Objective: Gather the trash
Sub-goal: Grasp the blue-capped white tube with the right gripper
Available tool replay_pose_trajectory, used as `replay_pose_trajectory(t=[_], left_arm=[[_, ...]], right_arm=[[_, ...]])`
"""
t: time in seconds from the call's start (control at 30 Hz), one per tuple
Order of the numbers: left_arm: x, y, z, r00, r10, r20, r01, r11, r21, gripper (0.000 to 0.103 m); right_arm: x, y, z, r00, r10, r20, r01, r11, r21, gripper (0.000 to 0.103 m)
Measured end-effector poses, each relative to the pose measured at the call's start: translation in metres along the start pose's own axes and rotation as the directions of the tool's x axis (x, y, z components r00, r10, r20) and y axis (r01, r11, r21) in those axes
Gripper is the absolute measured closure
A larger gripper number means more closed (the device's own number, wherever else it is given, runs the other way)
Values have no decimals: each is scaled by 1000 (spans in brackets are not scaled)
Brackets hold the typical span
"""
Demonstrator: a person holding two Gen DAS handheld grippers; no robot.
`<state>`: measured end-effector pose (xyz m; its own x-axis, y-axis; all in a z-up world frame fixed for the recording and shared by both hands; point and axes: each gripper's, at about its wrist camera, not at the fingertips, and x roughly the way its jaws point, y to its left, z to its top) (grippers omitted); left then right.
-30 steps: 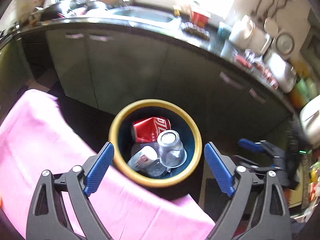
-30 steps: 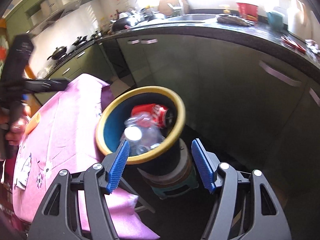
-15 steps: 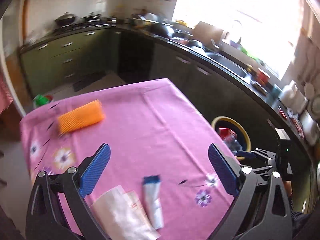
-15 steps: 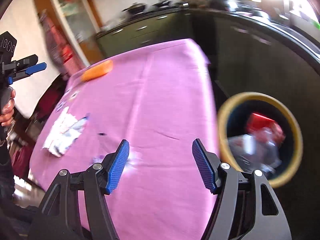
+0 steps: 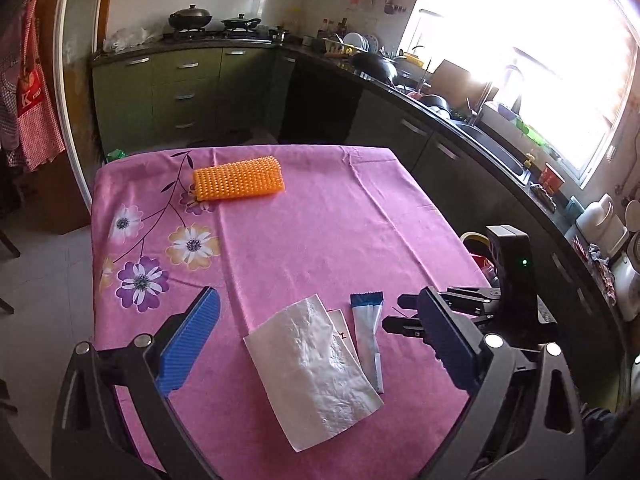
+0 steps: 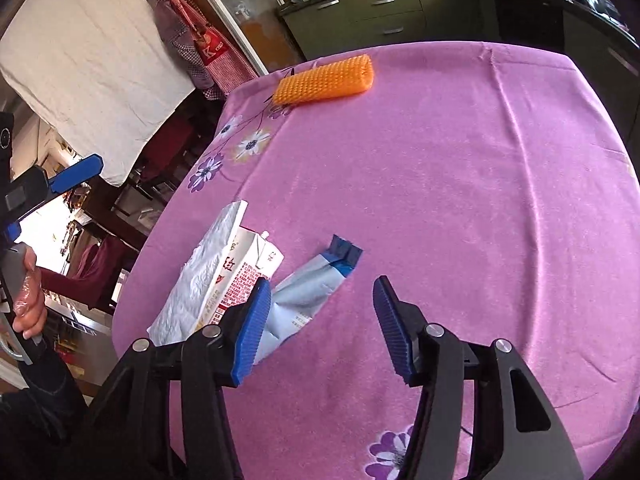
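The trash lies on the pink flowered tablecloth (image 5: 320, 220) in the lower middle of the left wrist view: a crumpled silver wrapper (image 5: 316, 372), a flattened carton (image 6: 244, 280) partly under it, and just to their right a flat blue-and-white tube (image 5: 370, 336). An orange bumpy pad (image 5: 238, 178) sits well apart from them at the far end of the table, in the upper part of both views. The left gripper (image 5: 320, 344) points down at a slant over the near edge of the table, its blue pads spread wide with the wrapper and tube showing between them, nothing pressed. The right gripper (image 6: 320, 320) also tilts downward; its jaws are closing, only bare cloth lies between them, and its left pad (image 6: 250, 332) overlaps the tube in the picture, though contact cannot be told. In the right wrist view a hand (image 6: 28, 308) at the left edge holds the handle of the left gripper. At the right edge of the left wrist view, the yellow rim of the bin (image 5: 472, 237) peeks out behind the right gripper. A second ago both cameras looked straight down into that bin, with a red can and a clear cup inside; half a second ago they were already sweeping across the table, and now both face the trash on the cloth.
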<state>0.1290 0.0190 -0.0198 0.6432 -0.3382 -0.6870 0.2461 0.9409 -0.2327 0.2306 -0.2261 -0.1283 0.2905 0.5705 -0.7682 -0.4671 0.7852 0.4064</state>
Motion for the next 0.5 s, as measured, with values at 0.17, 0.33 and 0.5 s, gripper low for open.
replay_pose_trajectory(t=[0.17,0.33,0.5], left_arm=[[1,-1,-1,1000,-14,7,14,1000,5,9],[2,-2,-3,1000,-22,1,22,1000,12,9],[1,-1,-5,1000,-21,0,21,1000,14,9]], right_arm=[[18,10,6,998,-50,-37,49,999,-16,49],[30,21,6,996,-76,-53,74,996,-40,49],[37,32,8,994,-101,-35,98,992,-75,60]])
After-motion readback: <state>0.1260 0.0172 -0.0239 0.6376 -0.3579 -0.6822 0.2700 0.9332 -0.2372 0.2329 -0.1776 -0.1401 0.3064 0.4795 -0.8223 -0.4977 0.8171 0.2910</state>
